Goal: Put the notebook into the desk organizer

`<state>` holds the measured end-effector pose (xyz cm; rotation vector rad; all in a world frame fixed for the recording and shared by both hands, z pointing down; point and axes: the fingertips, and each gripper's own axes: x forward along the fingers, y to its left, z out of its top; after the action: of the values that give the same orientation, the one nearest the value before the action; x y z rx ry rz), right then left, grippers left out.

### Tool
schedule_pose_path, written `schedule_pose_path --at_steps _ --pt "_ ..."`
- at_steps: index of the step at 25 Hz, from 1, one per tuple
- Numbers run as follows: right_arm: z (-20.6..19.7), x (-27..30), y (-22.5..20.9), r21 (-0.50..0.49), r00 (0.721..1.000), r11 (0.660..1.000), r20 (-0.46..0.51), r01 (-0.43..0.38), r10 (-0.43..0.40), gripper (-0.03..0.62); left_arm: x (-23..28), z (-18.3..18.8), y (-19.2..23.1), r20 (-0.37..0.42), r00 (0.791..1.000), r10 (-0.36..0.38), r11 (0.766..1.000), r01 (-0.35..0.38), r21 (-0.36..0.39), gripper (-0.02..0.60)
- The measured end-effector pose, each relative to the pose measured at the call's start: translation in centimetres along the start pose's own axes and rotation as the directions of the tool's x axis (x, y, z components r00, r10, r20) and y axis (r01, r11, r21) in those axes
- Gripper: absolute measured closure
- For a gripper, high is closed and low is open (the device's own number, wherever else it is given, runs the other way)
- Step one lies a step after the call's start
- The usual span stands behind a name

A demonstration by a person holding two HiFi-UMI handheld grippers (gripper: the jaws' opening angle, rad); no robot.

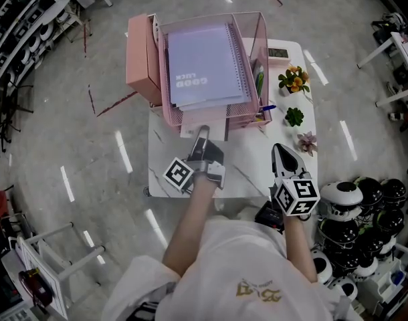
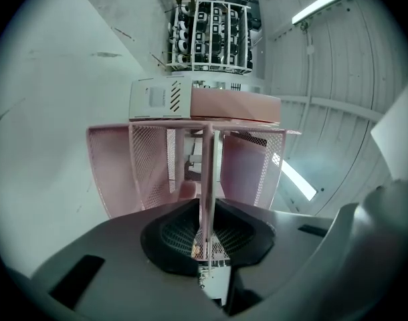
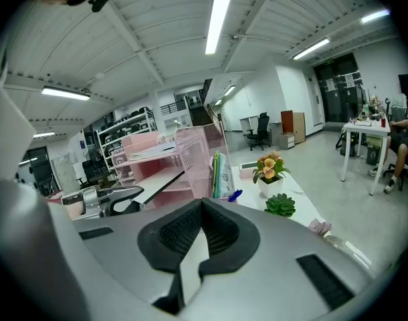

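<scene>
A lavender spiral notebook [image 1: 204,62] lies flat in the top tray of the pink mesh desk organizer [image 1: 257,32] at the back of the white table [image 1: 164,172]. My left gripper [image 1: 202,134] reaches the organizer's front lower edge. In the left gripper view its jaws [image 2: 204,246] stand slightly apart, a thin pink edge of the organizer [image 2: 150,159] running between them; the pads do not press on it. My right gripper [image 1: 279,149] hovers over the table's right front, away from the organizer [image 3: 184,146]. Its jaws [image 3: 202,206] are shut and empty.
A pink box [image 1: 140,59] stands against the organizer's left side. Pens [image 1: 259,82] fill its right compartment. Along the table's right edge stand a flower pot [image 1: 294,79], a green succulent [image 1: 294,116] and a pink succulent [image 1: 307,141]. Helmets [image 1: 358,199] crowd the floor at right.
</scene>
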<state>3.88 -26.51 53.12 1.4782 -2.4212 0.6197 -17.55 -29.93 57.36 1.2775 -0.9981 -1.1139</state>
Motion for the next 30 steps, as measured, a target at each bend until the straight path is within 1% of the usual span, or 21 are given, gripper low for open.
schedule_pose_path --at_steps 5,12,15,19,21,26,30 --pt "-0.1 0.5 -0.5 0.005 1.000 1.000 -0.009 -0.002 0.002 0.585 1.1 0.2 0.1 0.009 1.000 0.002 1.000 -0.002 0.003 0.494" --pt "0.0 0.6 -0.9 0.008 1.000 1.000 -0.004 -0.002 0.002 0.585 1.7 0.4 0.2 0.020 1.000 -0.001 1.000 0.001 -0.003 0.493" --pt "0.2 0.3 -1.0 0.008 1.000 1.000 0.002 0.000 0.000 0.585 1.4 0.4 0.0 0.031 1.000 0.003 1.000 -0.003 0.010 0.482" --pt "0.2 -0.5 -0.9 0.006 1.000 1.000 0.012 0.003 -0.003 0.585 0.5 0.7 0.6 0.039 0.999 0.020 1.000 -0.021 0.021 0.438" --pt "0.1 -0.9 -0.9 0.006 1.000 1.000 0.016 0.004 -0.004 0.585 0.2 0.7 0.3 0.036 0.999 0.017 0.999 -0.018 0.028 0.434" --pt "0.0 -2.2 -0.3 0.005 0.999 1.000 0.035 0.001 -0.001 0.585 -1.3 0.5 0.7 0.017 0.998 0.053 0.997 -0.054 0.059 0.422" --pt "0.1 -3.4 0.4 0.001 0.999 1.000 0.051 -0.004 0.004 0.585 -2.7 0.3 0.4 -0.023 0.996 0.082 0.987 -0.078 0.140 0.414"
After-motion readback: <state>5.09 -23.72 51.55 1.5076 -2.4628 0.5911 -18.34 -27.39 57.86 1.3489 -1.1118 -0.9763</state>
